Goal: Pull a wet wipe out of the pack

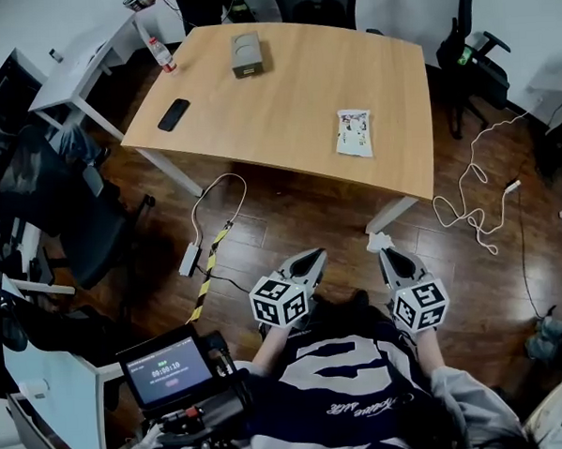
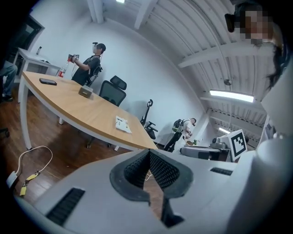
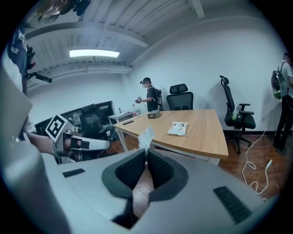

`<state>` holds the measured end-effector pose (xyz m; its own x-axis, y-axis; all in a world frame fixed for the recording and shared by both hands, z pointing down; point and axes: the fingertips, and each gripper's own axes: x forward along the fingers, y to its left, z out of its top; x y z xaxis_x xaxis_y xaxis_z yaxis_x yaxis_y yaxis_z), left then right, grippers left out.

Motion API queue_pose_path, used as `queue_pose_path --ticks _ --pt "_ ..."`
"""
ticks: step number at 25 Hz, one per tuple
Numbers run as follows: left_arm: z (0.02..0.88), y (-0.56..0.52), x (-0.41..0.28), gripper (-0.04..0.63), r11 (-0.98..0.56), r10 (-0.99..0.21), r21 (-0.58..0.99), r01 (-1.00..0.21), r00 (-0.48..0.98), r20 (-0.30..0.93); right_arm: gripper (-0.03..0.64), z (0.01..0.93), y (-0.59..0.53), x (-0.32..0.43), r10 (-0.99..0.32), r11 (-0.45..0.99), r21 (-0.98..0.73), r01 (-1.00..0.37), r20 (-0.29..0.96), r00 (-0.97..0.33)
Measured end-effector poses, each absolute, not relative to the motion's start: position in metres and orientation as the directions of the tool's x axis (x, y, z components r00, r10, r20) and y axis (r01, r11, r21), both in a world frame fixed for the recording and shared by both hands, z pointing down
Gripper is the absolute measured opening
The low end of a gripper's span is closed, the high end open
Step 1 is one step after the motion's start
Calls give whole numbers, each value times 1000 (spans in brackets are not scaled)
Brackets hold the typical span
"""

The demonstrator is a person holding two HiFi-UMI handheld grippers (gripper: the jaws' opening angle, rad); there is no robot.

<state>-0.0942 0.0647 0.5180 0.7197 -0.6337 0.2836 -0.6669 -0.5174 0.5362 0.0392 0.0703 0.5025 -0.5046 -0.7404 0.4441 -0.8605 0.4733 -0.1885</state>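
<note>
Close against the body, both forearms reach forward side by side, the hands mostly hidden behind the marker cubes. The left tool [image 1: 310,258] points slightly down over the wooden floor [image 1: 290,223], its jaws closed on nothing. The right tool [image 1: 387,254] is clamped on a white wet wipe [image 1: 378,241]; only a small crumpled corner pokes past the tips, the rest probably tucked between the pads. Open floor separates both tools from the table [image 1: 284,106] edge. The pack [image 1: 354,132] lies flat near the table's right end, well apart from them.
</note>
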Motion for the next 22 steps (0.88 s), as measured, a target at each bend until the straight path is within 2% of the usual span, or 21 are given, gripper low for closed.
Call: queue_pose_path --ticks 9,22 --pt "498 72 -81 3 -513 -682 525 -680 694 233 15 485 80 53 -747 500 -179 -847 406 -527" --pt "497 158 -9 3 -471 -697 519 -713 662 277 9 486 148 119 -713 553 -187 -812 398 -577"
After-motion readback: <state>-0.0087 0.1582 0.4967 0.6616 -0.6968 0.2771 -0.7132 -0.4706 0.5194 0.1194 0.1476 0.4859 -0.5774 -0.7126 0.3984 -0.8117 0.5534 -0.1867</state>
